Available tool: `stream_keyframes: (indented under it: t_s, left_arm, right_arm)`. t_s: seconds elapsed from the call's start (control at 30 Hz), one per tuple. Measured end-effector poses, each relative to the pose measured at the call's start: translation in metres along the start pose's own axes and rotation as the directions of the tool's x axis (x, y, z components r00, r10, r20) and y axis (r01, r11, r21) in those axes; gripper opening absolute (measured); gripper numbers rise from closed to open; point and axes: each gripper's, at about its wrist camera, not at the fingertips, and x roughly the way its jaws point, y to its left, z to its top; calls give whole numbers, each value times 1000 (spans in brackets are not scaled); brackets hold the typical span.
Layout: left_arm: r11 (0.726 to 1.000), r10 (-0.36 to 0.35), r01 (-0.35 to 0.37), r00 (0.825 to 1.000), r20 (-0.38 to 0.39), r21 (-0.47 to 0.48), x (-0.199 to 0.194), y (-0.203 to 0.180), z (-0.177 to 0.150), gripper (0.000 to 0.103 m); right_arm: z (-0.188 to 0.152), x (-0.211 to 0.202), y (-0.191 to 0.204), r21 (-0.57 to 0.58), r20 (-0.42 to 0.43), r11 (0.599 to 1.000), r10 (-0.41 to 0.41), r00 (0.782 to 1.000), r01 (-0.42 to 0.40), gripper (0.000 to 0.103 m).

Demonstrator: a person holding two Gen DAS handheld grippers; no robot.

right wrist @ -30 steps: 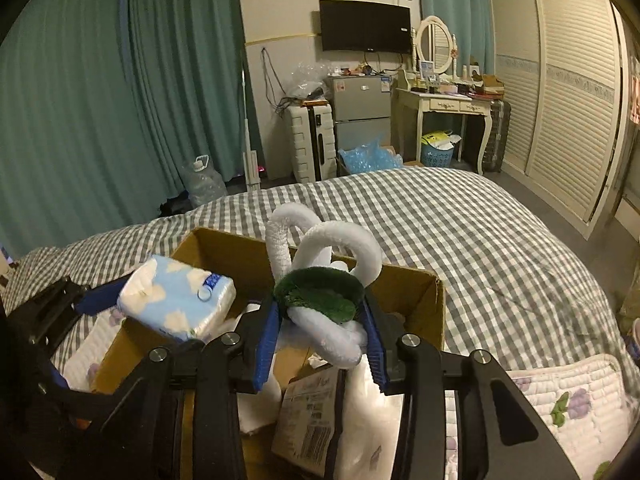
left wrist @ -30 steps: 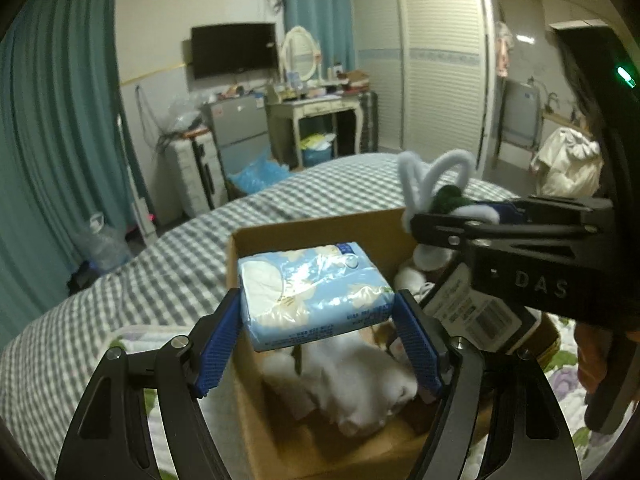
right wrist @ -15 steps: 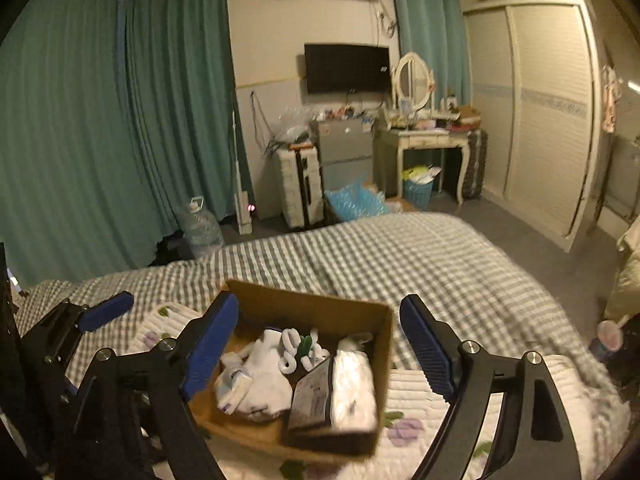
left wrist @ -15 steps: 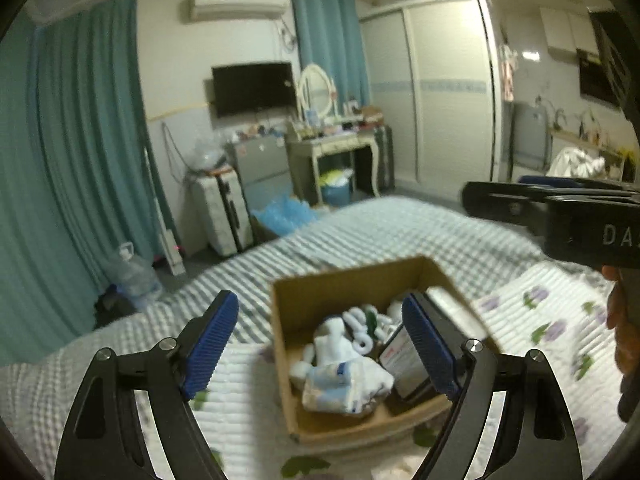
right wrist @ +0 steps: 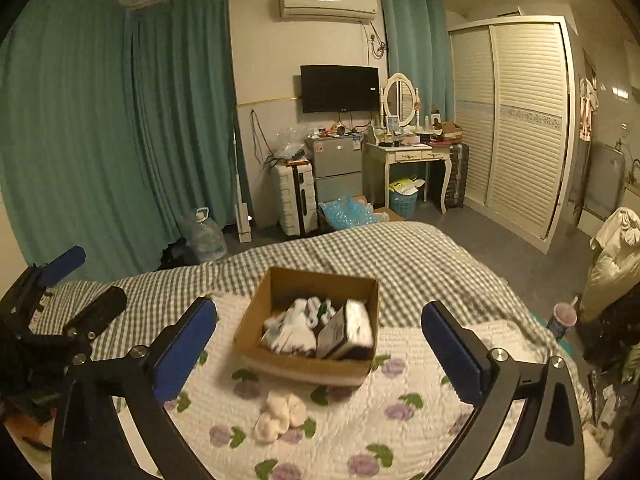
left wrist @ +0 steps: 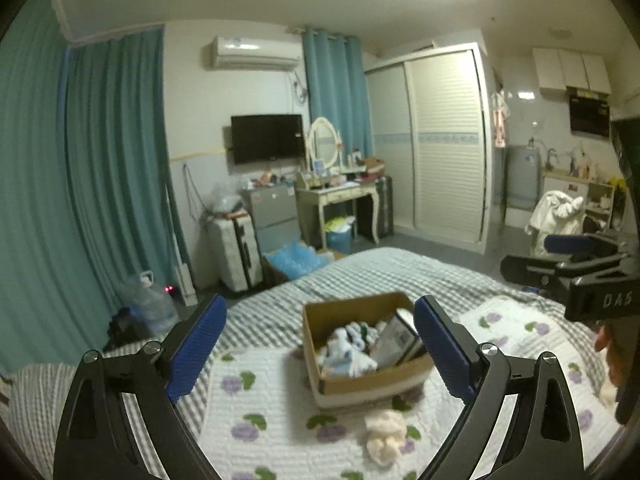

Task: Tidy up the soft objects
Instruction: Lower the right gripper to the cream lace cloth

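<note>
A cardboard box [left wrist: 362, 380] [right wrist: 280, 362] sits on a flowered quilt on the bed. It holds white soft items [left wrist: 344, 350] [right wrist: 294, 326], a blue tissue pack [left wrist: 336, 362] and a wrapped pack with a label [left wrist: 398, 340] [right wrist: 346, 334]. A pale fluffy item [left wrist: 382, 436] [right wrist: 280, 414] lies on the quilt in front of the box. My left gripper [left wrist: 320, 348] is open and empty, raised above and behind the box. My right gripper [right wrist: 320, 352] is open and empty, likewise held back; it also shows at the right of the left wrist view [left wrist: 568, 264].
The flowered quilt [left wrist: 280, 412] [right wrist: 400, 412] lies over a checked bedspread [left wrist: 380, 272] [right wrist: 360, 248]. Beyond the bed stand a suitcase [right wrist: 294, 200], a small fridge, a dressing table [right wrist: 408, 160], a water jug [right wrist: 204, 234] and a wardrobe. Teal curtains hang on the left.
Both grippers opened and let the tissue pack and the white-and-green plush fall into the box, then pulled up and back from it. The box now looks small and far.
</note>
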Motion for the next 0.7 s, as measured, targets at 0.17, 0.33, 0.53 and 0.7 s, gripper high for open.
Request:
stream_keyframes:
  t_s: [0.17,0.33,0.53,0.7]
  left_arm:
    - [1000,24,-25,998,-65,-18,10,8,-41,96]
    - [998,46,-53,987,-154,-41,48,20,-91,96]
    - [994,49,-71,966,-255,-79,97,34,-146,96]
    - [992,58,-89,950,-308,-89,122,38,-179,96]
  right_arm:
    - [-47,9,11,-22,-16,1000,9,1000,-9,103]
    - [-101,57,24,-64,-79,997,35,996,-41,103]
    - [-164,138,42,-148,-211,986,48,976,-81,103]
    - [-203,190,42,-101,-295,986,96,950,-131,98]
